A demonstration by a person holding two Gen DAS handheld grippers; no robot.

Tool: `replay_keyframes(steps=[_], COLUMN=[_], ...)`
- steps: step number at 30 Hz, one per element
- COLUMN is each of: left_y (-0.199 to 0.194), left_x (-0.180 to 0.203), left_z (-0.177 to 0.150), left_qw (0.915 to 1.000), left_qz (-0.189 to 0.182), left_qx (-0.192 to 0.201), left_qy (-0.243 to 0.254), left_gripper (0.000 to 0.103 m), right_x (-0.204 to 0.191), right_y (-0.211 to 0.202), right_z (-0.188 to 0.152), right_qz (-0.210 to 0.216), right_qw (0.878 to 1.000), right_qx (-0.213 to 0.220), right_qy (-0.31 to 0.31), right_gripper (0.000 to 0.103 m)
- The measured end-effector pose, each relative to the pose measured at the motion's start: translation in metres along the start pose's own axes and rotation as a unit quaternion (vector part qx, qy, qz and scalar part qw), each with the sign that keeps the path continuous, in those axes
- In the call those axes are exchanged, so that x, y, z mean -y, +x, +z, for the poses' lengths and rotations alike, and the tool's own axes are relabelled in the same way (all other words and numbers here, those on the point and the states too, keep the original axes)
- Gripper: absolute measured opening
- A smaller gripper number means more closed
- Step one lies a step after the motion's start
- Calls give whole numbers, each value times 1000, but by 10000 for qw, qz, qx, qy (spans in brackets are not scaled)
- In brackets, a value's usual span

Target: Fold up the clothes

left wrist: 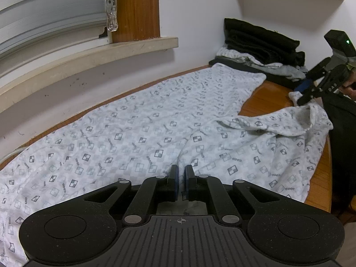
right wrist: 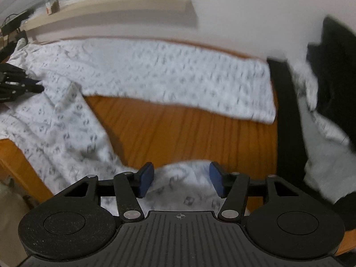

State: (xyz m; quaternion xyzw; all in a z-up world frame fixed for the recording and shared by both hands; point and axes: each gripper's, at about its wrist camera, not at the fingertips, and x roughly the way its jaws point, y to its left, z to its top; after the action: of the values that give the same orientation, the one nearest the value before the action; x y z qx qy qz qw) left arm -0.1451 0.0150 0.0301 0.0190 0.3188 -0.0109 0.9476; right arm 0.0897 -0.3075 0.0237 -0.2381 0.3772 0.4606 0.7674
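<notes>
pinching the patterned trousers [left wrist: 138, 133] at the crotch, the left gripper [left wrist: 180, 173] is anchoring them on the worktop [left wrist: 264, 102]; the right gripper [right wrist: 181, 178], half-open over a loose hem, should be squaring leg onto leg.

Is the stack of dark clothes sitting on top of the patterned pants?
No, the dark clothes are piled by the wall beyond the pants, past their far leg end.

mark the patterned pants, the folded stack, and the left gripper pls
pants [left wrist: 142, 124]: left wrist view, flat far leg.
folded stack [left wrist: 262, 42]: left wrist view, black top garment.
left gripper [left wrist: 181, 173]: left wrist view, between its fingertips, shut on the pants.
</notes>
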Motion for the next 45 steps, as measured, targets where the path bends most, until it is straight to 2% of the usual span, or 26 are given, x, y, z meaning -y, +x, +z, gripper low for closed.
replay_keyframes(steps=[3,4,8,11,15,18,19,22,25,26,31,33,36,37,39,40,42,43,45], left_y=[0,0,0,0,1,0,0,1,0,0,1,1,1,1,1,1,1,1,1], left_x=[-1,-2,-3,-3,-1,-1,-1,-2,-2,-2,-3,-3,-3,-3,-3,-3,-4,-4,-3], left_z=[0,0,0,0,0,0,0,0,0,0,0,0,0,0,0,0,0,0,0], left_qw=[10000,10000,10000,10000,10000,10000,10000,10000,10000,10000,10000,10000,10000,10000,10000,10000,10000,10000,10000], left_qz=[-20,-26,-22,-17,-16,-23,-23,-27,-28,-29,-29,-33,-39,-39,-38,-38,-39,-39,-37], left_qx=[-1,-1,-1,-2,-1,0,0,0,1,1,2,2,3,3,4,4,5,5,4], left_qy=[-15,-21,-13,-9,-18,-29,-23,-18,-13,-13,-4,-4,-13,-12,-10,-10,-10,-10,-7], left_gripper=[7,7,7,7,7,7,7,7,7,7,7,7,7,7,7,7,8,8,8], right_x=[1,1,-7,-15,-20,-10,-6,5,16,15,10,11,11,10,4,1,-4,-5,-6], right_y=[-14,-20,-49,-68,-74,-67,-62,-41,-15,-7,7,4,-1,-2,-5,-9,-24,-36,-61], right_z=[-11,-15,-33,-45,-51,-40,-35,-16,-1,1,-1,-5,-10,-10,-10,-9,-7,-9,-14], right_qz=[89,86,-131,-144,-145,-129,-137,-142,-146,-139,27,133,258,270,95,-80,-514,-817,-1417], right_qw=[9999,9999,9995,9993,9993,9983,9981,9980,9987,9994,9999,9997,9994,9995,9999,9998,9967,9914,9729], right_qx=[51,82,277,324,318,551,577,564,384,246,-168,-209,-181,-157,-73,50,577,992,1815], right_qy=[47,49,-61,-129,-135,101,150,262,294,196,-4,42,122,92,-83,-178,-257,-235,-190], right_gripper=[32,19,2,2,4,28,44,50,70,71,68,62,37,25,19,17,17,17,17])
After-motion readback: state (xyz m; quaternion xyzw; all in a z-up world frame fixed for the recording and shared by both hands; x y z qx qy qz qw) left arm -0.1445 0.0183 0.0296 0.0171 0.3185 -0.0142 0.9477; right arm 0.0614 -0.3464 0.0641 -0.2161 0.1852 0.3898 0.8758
